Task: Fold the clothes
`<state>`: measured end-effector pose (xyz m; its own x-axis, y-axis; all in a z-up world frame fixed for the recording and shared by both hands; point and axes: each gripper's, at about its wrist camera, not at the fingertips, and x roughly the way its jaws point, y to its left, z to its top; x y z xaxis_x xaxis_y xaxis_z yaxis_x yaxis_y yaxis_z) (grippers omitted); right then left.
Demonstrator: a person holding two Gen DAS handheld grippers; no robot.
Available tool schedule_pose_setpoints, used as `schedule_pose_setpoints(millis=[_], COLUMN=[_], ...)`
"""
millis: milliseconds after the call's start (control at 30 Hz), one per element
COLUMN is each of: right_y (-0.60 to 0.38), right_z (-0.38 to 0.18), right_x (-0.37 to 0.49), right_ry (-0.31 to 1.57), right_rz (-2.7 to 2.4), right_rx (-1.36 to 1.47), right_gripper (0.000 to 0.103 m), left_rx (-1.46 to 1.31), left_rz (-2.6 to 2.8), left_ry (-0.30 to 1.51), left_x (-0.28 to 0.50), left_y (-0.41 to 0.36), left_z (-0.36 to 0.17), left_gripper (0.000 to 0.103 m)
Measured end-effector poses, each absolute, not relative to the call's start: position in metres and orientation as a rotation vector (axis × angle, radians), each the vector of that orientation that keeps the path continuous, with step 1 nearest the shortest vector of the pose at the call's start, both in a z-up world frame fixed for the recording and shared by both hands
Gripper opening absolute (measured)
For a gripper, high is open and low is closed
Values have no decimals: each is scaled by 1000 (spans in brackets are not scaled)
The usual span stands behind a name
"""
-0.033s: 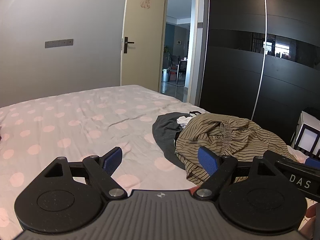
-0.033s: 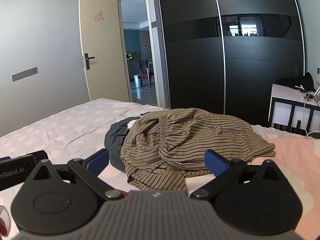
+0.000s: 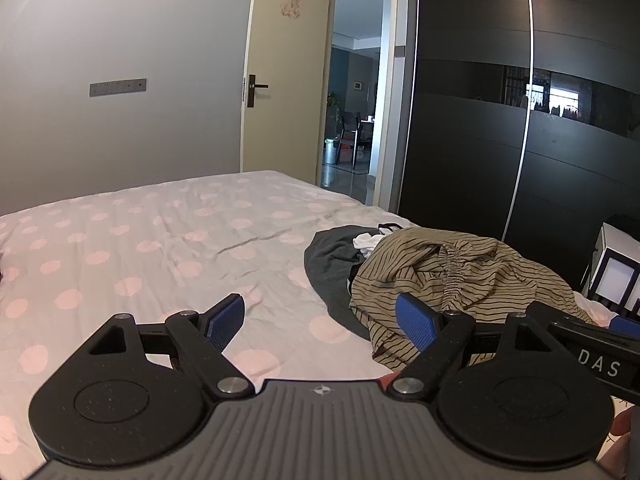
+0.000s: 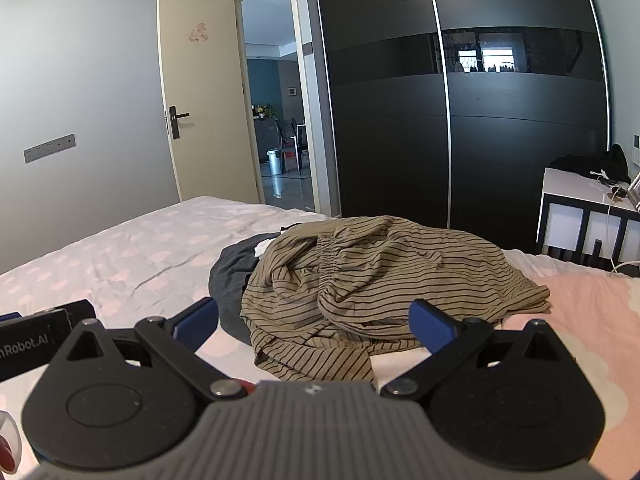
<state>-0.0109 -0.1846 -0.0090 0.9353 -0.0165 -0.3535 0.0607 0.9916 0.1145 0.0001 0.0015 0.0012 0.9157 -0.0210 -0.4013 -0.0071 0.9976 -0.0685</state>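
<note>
A crumpled olive garment with dark stripes (image 3: 460,276) (image 4: 380,272) lies heaped on the bed (image 3: 160,240) (image 4: 140,248). Its elastic waistband shows on top. Under its left side a dark grey garment (image 3: 332,260) (image 4: 230,280) spreads out, with a small white piece (image 3: 366,242) (image 4: 264,246) tucked between them. My left gripper (image 3: 320,312) is open over bare sheet just left of the pile, its right pad in front of the striped cloth's edge. My right gripper (image 4: 314,314) is open, hovering short of the striped garment's near hem. Nothing is between either pair of pads.
A black sliding wardrobe (image 3: 520,160) (image 4: 440,140) stands beyond the bed. Left of it a cream door (image 3: 280,80) (image 4: 200,100) is open onto a hallway. A white bedside cabinet (image 4: 580,208) with clutter sits at the right. Polka-dot sheet stretches left of the pile.
</note>
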Motion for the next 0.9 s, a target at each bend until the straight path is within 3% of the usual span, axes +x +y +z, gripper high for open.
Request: schedule_pose_setpoints(millis=[900], right_y=[-181], right_z=[-8], right_x=[-11], right_ry=[357], right_rz=[-29], right_rx=[122], right_gripper=[102], left_rx=[-97], left_rz=[-21], left_ry=[343], left_x=[-11], left_y=[5], left_z=[10], left_gripper=[98])
